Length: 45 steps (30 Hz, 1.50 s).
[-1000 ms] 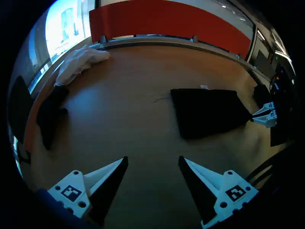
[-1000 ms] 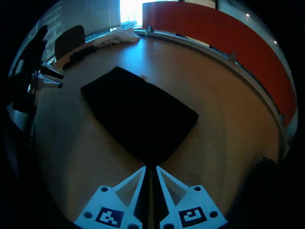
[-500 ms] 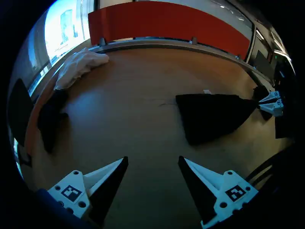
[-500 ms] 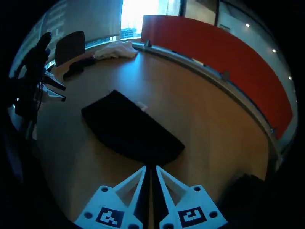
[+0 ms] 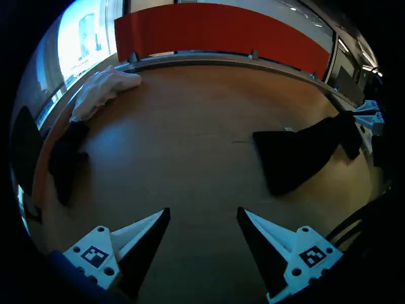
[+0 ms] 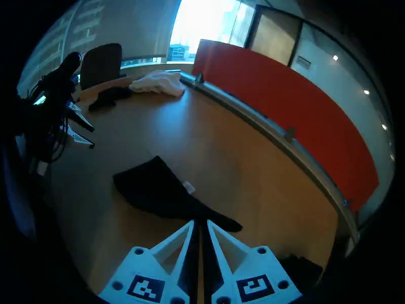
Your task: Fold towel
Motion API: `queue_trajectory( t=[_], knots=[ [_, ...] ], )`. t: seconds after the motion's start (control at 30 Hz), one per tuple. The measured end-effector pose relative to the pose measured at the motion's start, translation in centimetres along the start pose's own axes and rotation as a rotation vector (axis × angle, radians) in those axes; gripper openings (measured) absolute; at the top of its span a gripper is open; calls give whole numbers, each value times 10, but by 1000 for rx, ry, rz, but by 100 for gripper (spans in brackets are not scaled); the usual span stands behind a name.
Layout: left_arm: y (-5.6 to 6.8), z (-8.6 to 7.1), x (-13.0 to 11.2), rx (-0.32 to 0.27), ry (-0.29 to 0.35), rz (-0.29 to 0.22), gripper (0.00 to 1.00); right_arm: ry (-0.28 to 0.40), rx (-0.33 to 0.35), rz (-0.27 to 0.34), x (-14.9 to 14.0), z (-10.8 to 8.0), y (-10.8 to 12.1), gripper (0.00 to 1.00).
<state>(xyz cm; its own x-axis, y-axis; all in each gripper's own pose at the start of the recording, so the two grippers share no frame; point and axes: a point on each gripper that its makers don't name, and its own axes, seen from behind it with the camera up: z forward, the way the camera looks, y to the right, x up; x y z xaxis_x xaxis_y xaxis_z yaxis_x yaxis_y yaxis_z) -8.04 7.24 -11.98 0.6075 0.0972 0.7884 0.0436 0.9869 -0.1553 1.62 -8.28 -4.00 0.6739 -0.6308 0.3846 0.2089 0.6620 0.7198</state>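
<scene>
One corner of the black towel (image 6: 152,190) we are holding clamped in the right tool (image 6: 201,224), raised off the tabletop (image 6: 228,152) for folding; the left tool (image 5: 203,211) is hovering, fingers apart.

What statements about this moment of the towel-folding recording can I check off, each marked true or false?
1. The right gripper is shut on one end of the black towel. True.
2. The left gripper also grips the towel. False: it is open above the bare table, apart from the towel.
3. The towel lies entirely flat. False: the end at the right gripper is raised off the table.
4. A white cloth lies near the table's far edge, by the red panel. True.
</scene>
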Motion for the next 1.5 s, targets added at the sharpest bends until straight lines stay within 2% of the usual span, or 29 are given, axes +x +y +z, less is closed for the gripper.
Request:
queue_trajectory(
  t=[0.2, 0.5, 0.9, 1.27, 1.5],
  knots=[
    [2, 0, -1, -4, -2, -2, 98, -7, -1, -14, -1, -2, 1, 8],
    [4, -1, 1, -11, 4, 3, 98, -8, 36, -37, 5, 10, -14, 8],
    [3, -9, 11, -19, 32, 5, 98, 19, 127, -75, 35, 46, -57, 9],
    [-14, -20, 12, -3, 45, -19, 98, 26, 234, -108, 56, 82, -110, 10],
    [-28, -24, 4, 11, 40, -37, 98, -3, 293, -117, 51, 99, -139, 10]
  ],
)
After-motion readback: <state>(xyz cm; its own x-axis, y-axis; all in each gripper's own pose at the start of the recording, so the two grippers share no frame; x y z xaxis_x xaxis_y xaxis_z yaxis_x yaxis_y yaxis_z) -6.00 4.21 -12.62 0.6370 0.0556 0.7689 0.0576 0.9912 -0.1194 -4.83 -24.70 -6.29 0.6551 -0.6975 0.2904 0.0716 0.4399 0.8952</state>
